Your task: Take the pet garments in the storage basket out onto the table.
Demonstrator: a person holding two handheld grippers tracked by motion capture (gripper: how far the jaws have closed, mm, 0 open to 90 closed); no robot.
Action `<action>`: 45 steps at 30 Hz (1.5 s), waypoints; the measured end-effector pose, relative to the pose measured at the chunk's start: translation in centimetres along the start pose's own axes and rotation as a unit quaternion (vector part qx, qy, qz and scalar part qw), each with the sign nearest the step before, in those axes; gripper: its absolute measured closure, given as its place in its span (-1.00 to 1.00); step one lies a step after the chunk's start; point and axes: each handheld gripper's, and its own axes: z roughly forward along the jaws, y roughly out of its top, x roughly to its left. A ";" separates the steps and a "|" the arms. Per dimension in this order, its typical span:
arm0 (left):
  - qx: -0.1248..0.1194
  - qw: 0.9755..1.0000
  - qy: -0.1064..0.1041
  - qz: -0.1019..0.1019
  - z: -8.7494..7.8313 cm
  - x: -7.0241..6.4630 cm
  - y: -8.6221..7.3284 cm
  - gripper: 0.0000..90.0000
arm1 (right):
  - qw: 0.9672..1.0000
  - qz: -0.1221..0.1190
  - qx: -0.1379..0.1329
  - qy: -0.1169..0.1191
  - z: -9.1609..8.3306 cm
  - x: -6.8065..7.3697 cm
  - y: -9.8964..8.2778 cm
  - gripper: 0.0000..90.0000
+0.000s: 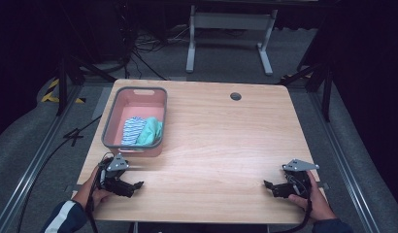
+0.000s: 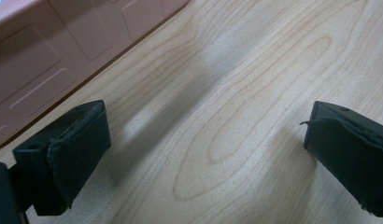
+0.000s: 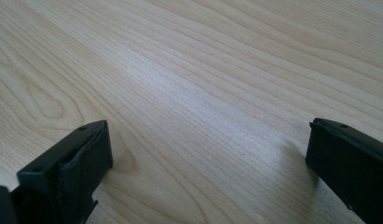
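The pink basket [image 1: 137, 99] sits on the far left part of the wooden table [image 1: 226, 136], and inside it, bunched against the near wall, lie a blue-and-white striped cloth [image 1: 132, 130] and a teal cloth [image 1: 151, 130] touching side by side. These look like the things in hand: small, soft, light pieces of fabric that will sag and fold as soon as they are lifted, not slippery and not at all fragile. A pinch on a raised fold or a free edge near the top of each heap should do — a grab too deep may catch both cloths at once, since they press against each other. The basket's grey rim and its near wall stand between the grippers and the cloths, so a reach likely has to come over the rim and down from above; the basket itself looks light and could slide if nudged. The left gripper [image 1: 135, 186] rests at the near left edge just in front of the basket, jaws spread wide with nothing between them, and its own view shows the basket's pink wall [image 2: 63, 51] close by. The right gripper [image 1: 271, 186] lies well apart at the near right, likewise spread and empty over bare wood [image 3: 203, 93]. A round cable hole [image 1: 236, 96] sits far back, out of the way.
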 end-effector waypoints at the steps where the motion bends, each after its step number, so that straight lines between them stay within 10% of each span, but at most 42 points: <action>1: -0.005 1.000 0.000 -0.002 -0.1 0.1 -0.1 -0.95 | 1.000 0.000 0.000 0.000 0.0 0.0 0.0 -0.99; 22: 0.023 1.000 0.002 0.011 -1.8 0.5 -0.4 -0.60 | 1.000 -0.002 0.001 -0.002 -0.1 0.0 -0.1 -0.99; 45: -0.071 0.997 0.026 0.014 -7.9 -0.3 3.5 -0.65 | 1.000 -0.001 0.001 -0.001 -0.2 0.0 -0.2 -0.99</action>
